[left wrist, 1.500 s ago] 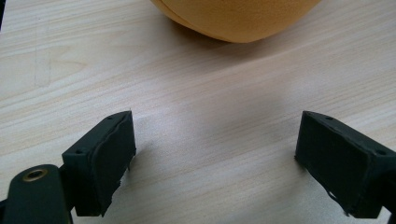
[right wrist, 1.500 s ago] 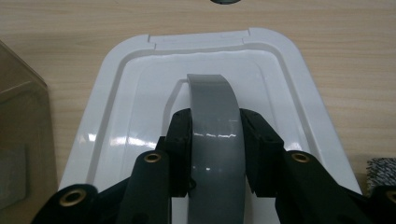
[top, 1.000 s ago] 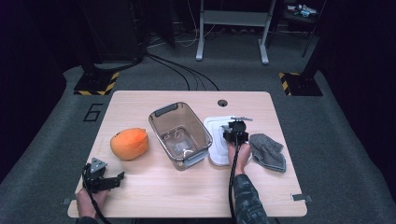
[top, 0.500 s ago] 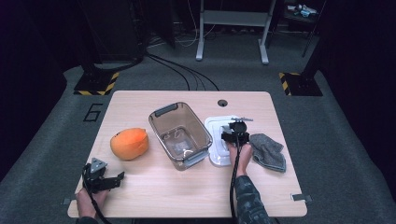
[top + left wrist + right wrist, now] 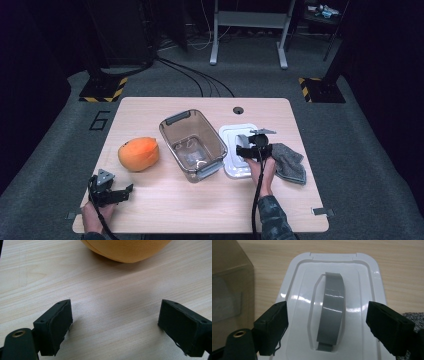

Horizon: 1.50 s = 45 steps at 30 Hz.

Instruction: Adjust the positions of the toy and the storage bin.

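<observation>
On the counter (image 5: 165, 210), right of the clear bin (image 5: 192, 144), lies the white lid (image 5: 332, 302) with its grey handle (image 5: 332, 312). Right gripper (image 5: 325, 327) released, jaws spread on either side of the handle, not touching it; grey cloth (image 5: 290, 162) just beside. Left gripper (image 5: 115, 325) released over bare wood near the orange plush toy (image 5: 138, 153).

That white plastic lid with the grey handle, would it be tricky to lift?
Probably light and stiff: the white plastic lid looks thin and moulded. Its glossy surface may be slippery, so the arched grey handle seems the safer hold. The open right claw already straddles it.
</observation>
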{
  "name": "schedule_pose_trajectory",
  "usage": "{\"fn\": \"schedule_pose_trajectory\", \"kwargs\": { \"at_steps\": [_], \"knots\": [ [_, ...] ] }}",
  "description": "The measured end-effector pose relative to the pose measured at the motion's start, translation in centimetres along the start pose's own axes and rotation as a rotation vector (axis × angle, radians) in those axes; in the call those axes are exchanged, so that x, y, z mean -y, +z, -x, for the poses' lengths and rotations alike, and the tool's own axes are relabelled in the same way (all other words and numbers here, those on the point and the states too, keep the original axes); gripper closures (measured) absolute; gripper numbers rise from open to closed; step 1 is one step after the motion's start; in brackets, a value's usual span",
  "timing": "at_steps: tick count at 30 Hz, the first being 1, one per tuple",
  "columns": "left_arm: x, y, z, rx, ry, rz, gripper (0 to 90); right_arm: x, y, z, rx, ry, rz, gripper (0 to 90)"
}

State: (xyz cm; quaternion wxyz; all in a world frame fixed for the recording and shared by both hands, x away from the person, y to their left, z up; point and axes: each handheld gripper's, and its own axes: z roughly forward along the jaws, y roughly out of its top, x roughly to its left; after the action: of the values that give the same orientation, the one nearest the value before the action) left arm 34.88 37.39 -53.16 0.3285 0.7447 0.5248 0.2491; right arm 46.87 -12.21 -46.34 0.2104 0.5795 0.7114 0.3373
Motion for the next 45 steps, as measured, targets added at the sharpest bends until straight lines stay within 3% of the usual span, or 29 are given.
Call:
{"fn": "schedule_pose_trajectory", "kwargs": {
  "at_steps": [8,13,19,22,27,32,33,35,37,40,45],
  "knots": [
    [0.0,0.0,-0.1,0.004,-0.006,-0.004,12.0,2.3,-2.4,-0.3,-0.036,-0.075,0.030,8.8],
    [0.0,0.1,-0.2,0.017,-0.024,-0.007,11.9,4.2,-3.2,-0.4,-0.049,-0.095,0.019,1.3],
    [-0.1,0.1,-0.3,0.017,-0.024,-0.008,11.8,5.9,-4.0,-0.3,-0.047,-0.119,0.029,0.0],
    [-0.1,0.1,-0.2,0.019,-0.023,-0.012,11.3,7.8,-4.6,-0.1,-0.061,-0.144,0.031,0.0],
    [-0.1,0.1,0.0,0.006,-0.034,-0.013,11.1,9.6,-4.7,-0.3,-0.041,-0.161,0.024,0.0],
    [-0.2,-0.1,0.1,-0.003,-0.053,-0.034,10.8,11.1,-4.5,-0.1,-0.057,-0.168,0.011,0.0],
    [-0.3,-0.4,0.1,0.022,-0.075,-0.030,10.8,11.7,-4.4,-0.1,-0.043,-0.182,0.004,0.0],
    [-0.4,-0.5,0.1,0.021,-0.082,-0.019,10.8,11.9,-4.4,0.0,-0.048,-0.176,0.004,0.0],
    [-1.0,-1.1,0.0,0.041,-0.103,-0.003,10.8,12.4,-4.4,0.1,-0.038,-0.191,-0.009,0.0],
    [-1.6,-1.4,0.0,0.048,-0.099,0.013,10.8,12.6,-4.3,0.2,-0.033,-0.187,-0.015,0.0],
    [-3.9,-2.7,-0.2,0.050,-0.102,0.065,10.8,13.0,-4.0,0.4,-0.040,-0.182,-0.017,0.0]
  ]
}}
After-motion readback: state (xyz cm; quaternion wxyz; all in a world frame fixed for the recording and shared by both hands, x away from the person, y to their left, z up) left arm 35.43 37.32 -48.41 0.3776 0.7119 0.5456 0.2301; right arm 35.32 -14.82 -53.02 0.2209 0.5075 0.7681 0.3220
